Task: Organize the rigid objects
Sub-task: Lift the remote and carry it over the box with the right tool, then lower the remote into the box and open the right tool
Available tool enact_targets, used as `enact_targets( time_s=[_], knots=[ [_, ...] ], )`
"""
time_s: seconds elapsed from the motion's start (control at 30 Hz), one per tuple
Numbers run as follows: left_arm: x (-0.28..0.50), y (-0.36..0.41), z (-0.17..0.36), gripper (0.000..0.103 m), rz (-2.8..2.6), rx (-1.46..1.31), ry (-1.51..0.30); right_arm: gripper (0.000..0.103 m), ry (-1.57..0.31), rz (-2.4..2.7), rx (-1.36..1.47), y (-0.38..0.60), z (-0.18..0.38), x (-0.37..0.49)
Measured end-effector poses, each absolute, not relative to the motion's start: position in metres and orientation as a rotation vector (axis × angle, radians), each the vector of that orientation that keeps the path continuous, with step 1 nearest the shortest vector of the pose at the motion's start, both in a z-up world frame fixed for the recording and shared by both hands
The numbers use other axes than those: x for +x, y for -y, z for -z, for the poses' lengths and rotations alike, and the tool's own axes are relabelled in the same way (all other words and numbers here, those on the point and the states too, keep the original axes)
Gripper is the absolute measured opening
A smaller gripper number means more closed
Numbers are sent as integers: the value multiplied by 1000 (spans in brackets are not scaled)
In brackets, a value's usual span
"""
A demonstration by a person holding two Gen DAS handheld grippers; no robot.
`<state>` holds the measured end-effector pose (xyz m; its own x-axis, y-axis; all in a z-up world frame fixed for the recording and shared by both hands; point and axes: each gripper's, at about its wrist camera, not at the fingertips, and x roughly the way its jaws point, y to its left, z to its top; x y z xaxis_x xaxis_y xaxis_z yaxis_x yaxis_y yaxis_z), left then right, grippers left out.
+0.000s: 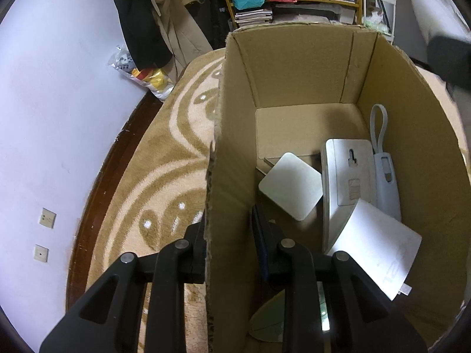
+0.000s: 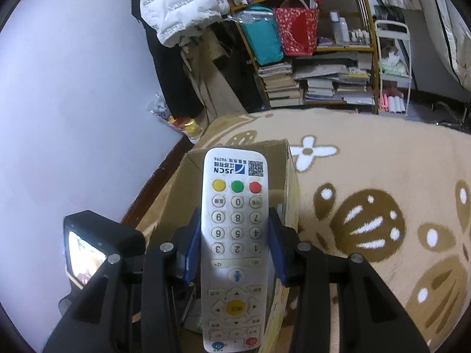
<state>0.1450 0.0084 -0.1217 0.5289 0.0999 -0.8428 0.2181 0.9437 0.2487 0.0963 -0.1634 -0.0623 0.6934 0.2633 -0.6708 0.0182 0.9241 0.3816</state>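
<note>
An open cardboard box (image 1: 294, 73) stands on a patterned rug. Inside lie a white square device (image 1: 290, 185), a long white unit (image 1: 347, 170), a grey-blue power bank (image 1: 387, 182) with a loop strap, and a flat white adapter (image 1: 379, 244). My left gripper (image 1: 228, 220) straddles the box's left wall, one finger outside and one inside, pressed against the cardboard. In the right wrist view my right gripper (image 2: 234, 217) is shut on a white remote control (image 2: 235, 182) with coloured buttons. The remote hangs above the same box (image 2: 176, 194).
A beige and brown rug (image 2: 368, 176) covers the floor, with a pale wall (image 1: 44, 103) at the left. A bookshelf (image 2: 318, 73) with bags and stacked books and hanging coats (image 1: 153, 29) stand behind. A black unit with a lit screen (image 2: 97, 244) sits left of the remote.
</note>
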Motion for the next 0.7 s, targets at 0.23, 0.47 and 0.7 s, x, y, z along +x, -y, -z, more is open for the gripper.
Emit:
enact_targets(
  time_s=[0.23, 0.47, 0.7],
  knots=[
    [141, -10, 119, 25, 63, 343, -992, 47, -799, -131, 351, 161, 62, 90],
    [132, -15, 109, 27, 70, 311, -944, 66, -780, -74, 310, 167, 51, 72],
    [118, -21, 94, 35, 55, 303, -883, 80, -752, -38, 250, 168, 34, 47]
  ],
)
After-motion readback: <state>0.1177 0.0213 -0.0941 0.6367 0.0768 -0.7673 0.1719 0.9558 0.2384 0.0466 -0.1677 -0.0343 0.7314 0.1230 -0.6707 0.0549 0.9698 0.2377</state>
